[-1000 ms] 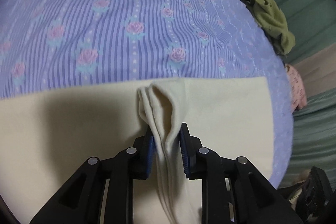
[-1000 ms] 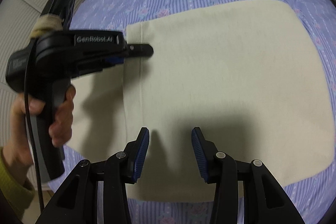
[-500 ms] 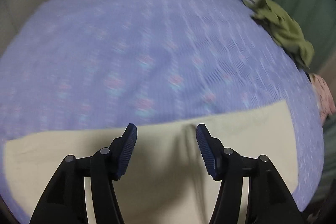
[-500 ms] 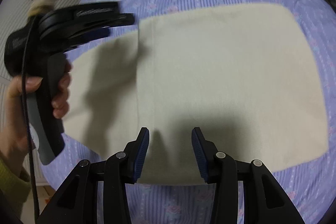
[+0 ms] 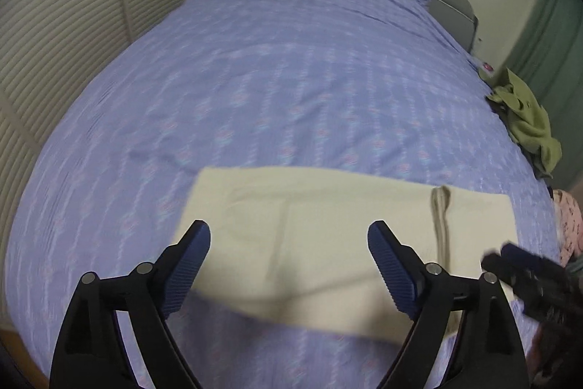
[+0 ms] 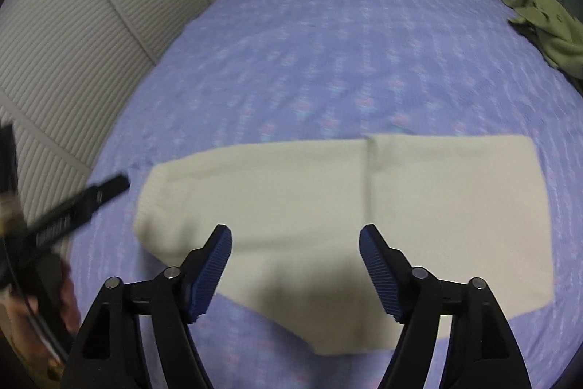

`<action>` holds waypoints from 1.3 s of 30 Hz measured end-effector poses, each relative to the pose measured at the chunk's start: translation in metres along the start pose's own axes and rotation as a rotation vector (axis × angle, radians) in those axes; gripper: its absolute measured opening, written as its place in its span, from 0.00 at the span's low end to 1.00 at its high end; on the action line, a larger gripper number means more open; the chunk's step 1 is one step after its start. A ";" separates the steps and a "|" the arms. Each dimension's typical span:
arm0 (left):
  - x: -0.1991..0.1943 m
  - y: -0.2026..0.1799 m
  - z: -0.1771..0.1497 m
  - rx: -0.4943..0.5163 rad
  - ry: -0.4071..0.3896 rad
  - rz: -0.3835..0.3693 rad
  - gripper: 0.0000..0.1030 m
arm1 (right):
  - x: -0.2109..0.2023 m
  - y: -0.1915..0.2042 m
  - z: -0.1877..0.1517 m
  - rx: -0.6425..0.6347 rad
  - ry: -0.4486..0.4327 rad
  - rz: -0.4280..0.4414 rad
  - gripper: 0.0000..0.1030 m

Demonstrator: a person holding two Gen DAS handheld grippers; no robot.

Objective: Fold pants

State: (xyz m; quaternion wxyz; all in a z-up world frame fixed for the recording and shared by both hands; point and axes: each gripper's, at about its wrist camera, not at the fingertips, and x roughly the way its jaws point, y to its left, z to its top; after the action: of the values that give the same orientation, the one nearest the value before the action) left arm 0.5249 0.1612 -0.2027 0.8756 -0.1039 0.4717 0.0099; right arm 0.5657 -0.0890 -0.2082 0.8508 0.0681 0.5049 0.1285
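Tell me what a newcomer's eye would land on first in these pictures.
First, the cream pants, folded into a flat rectangle on the near part of the purple flowered bedspread. Next, the two blue-padded grippers above them, the left gripper and the right gripper, jaws opening with nothing between them. Last, an olive-green garment crumpled at the bed's right edge.

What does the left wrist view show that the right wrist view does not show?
Only the left wrist view shows the pink patterned cloth at the bed's right edge, and a raised pinch ridge in the cream pants. Only the right wrist view shows the person's hand. Both show the pants flat on the purple bedsheet, the green garment, and jaws opening, nothing between.
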 end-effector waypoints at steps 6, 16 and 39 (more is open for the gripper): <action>0.008 0.070 -0.029 -0.065 0.045 -0.034 0.90 | 0.027 0.063 -0.002 -0.078 0.019 0.015 0.73; 0.082 0.163 -0.073 -0.449 0.160 -0.280 0.87 | 0.089 0.120 -0.029 -0.209 0.136 -0.013 0.73; 0.122 0.137 -0.047 -0.514 0.083 -0.482 0.48 | 0.130 0.117 -0.014 -0.161 0.179 -0.089 0.73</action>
State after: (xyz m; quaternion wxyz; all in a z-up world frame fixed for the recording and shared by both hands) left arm 0.5375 0.2762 -0.3523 0.7781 -0.4296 0.4508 -0.0828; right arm 0.5947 0.0605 -0.2954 0.8099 -0.0348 0.5695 0.1364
